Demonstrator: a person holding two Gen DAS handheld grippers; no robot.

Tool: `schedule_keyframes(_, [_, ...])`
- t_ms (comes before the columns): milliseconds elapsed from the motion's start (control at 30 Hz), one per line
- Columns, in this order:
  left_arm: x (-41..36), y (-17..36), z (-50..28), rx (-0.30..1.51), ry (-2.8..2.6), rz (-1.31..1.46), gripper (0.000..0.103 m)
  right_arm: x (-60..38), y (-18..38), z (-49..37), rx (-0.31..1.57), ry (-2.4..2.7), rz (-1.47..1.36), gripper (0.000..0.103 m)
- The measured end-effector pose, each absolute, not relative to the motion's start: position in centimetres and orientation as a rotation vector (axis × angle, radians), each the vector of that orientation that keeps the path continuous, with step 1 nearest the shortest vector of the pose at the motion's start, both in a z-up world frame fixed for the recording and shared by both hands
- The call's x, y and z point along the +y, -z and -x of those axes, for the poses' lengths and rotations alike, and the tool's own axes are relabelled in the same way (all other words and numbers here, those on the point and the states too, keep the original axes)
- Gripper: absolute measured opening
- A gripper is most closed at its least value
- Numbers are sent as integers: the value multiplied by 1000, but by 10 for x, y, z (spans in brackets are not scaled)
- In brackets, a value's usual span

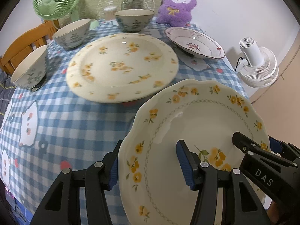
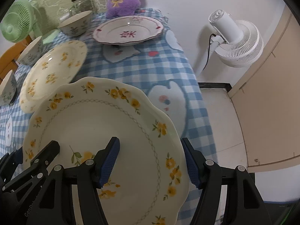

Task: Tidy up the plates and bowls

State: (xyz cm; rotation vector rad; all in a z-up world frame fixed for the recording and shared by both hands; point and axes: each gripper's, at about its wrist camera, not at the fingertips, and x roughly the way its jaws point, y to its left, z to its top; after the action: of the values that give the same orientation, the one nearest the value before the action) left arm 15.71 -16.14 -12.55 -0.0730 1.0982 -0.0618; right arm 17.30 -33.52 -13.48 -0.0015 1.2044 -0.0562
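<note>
Scalloped yellow-flower plate: glazed ceramic, stiff, slick, breakable, fairly heavy; carried above the table's near right corner, left gripper and right gripper each clamped across opposite rim edges—the soundest hold, kept level.

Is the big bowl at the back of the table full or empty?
Cannot tell. The floral bowl sits upright beside the purple plush toy, but both cameras see only its rim and side.

Both grippers, left and right, clamp the scalloped plate above the tablecloth.
</note>
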Motion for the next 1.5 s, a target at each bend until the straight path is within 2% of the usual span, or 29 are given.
schedule_keyframes(533, [-187, 139, -171, 1150, 82, 51, 58, -356, 152, -180, 1245, 76, -34, 69])
schedule_keyframes(567, [-187, 140, -171, 1152, 87, 51, 59, -355, 152, -181, 1246, 75, -36, 70])
schedule_keyframes(633, [-190, 141, -171, 1161, 116, 41, 69, -355, 152, -181, 1249, 78, -39, 70])
schedule_keyframes(767, [-191, 139, -172, 1167, 137, 39, 76, -359, 150, -179, 1249, 98, -53, 71])
schedule_keyframes(833, [-190, 137, -171, 1160, 135, 37, 83, -361, 149, -177, 1249, 98, -77, 71])
schedule_keyframes(1233, [-177, 113, -165, 1111, 171, 26, 95, -357, 115, -161, 1183, 119, -89, 81])
schedule_keyframes(1500, [-159, 91, -159, 1066, 179, 18, 97, -340, 88, -151, 1129, 93, -96, 84])
